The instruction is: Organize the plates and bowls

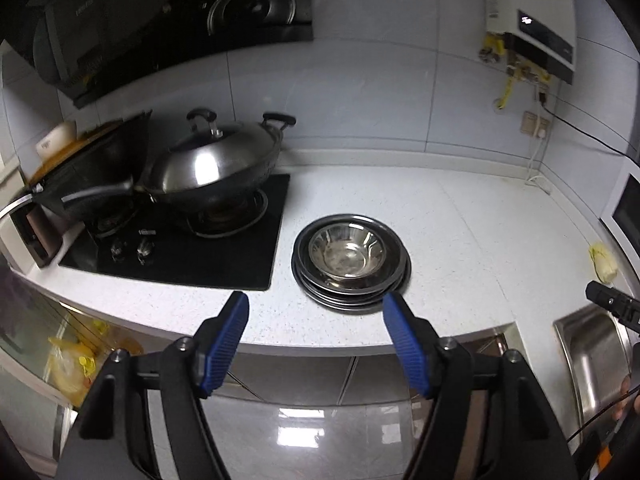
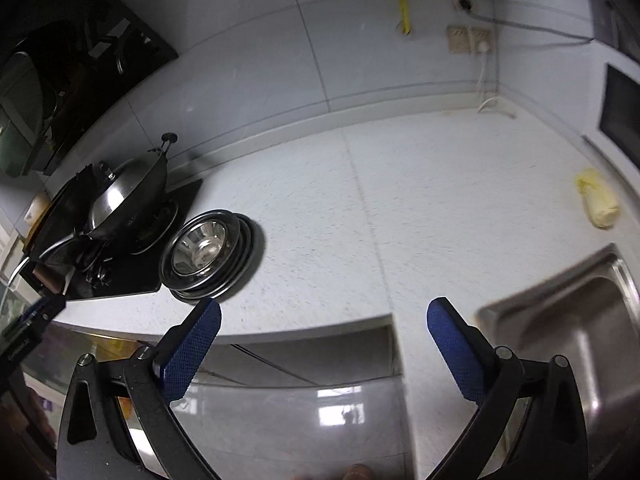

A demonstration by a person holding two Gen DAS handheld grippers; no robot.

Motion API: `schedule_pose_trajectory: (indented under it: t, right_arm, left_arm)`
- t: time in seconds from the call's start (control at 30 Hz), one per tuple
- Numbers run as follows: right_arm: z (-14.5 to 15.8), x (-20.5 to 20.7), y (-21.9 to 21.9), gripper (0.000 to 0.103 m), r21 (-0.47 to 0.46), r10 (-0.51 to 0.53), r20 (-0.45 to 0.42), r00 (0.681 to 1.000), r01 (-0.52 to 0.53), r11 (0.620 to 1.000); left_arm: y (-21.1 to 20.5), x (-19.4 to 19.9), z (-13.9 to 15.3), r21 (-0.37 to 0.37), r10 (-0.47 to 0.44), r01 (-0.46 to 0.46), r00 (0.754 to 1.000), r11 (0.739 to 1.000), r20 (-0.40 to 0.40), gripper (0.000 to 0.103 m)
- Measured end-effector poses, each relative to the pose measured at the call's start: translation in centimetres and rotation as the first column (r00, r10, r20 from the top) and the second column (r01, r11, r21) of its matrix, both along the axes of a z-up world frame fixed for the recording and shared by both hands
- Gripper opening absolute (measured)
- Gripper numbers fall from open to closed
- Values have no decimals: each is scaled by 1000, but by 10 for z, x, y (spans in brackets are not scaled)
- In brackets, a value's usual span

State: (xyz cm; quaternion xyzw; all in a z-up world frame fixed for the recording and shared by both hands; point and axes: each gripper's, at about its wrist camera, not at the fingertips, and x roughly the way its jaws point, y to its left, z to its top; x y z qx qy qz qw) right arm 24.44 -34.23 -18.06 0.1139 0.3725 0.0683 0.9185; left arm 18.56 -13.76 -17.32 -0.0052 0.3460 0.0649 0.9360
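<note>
step: bowl [image 1: 347, 255] sits nested on plates [image 1: 352, 298], seems finished | left gripper [image 1: 316, 306] and right gripper [image 2: 324, 314]: fingers apart, empty | next: probably only check the stack

bowl [image 1: 347, 255]: silver | fingers [image 1: 224, 340]: textured blue | counter [image 1: 460, 216]: speckled white | stove [image 1: 192, 256]: black

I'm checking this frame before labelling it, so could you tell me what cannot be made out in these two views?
- Plates under the bowl: their count; left wrist view shows only overlapping rims.
- Wok contents: hidden by its lid in both views.
- Sink basin: cut off by the right wrist view's edge, and motion-blurred.
- Yellow item on the counter: too blurred to identify.
- Left gripper and right gripper: both open, holding nothing.
</note>
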Motion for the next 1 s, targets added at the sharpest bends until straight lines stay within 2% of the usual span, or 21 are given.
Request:
schedule_pose_trajectory:
  t: [0.13, 0.3, 0.5, 0.6, 0.7, 1.0]
  right_arm:
    - [18, -37, 10, 101, -9, -47, 75, 996, 48, 999]
    - [34, -83, 32, 101, -5, -85, 130, 988, 86, 996]
    - [39, -134, 53, 101, 9, -102, 136, 985, 102, 995]
    - [41, -155, 56, 101, -1, -90, 147, 985, 91, 996]
    - [47, -164, 53, 101, 16, -86, 167, 982, 84, 996]
    - [59, -192, 42, 101, 24, -74, 198, 977, 71, 997]
  left_arm:
    - [5, -33, 17, 31, -29, 27, 999, 999, 46, 68]
    - [29, -66, 25, -29, -45, 47, 998, 998, 46, 68]
    - [40, -115, 27, -47, -67, 70, 997, 996, 47, 68]
    - [38, -139, 31, -31, -74, 75, 996, 997, 57, 68]
    - [36, -156, 38, -7, -66, 67, 995, 998, 81, 68]
    - [21, -183, 55, -11, -45, 46, 992, 999, 117, 68]
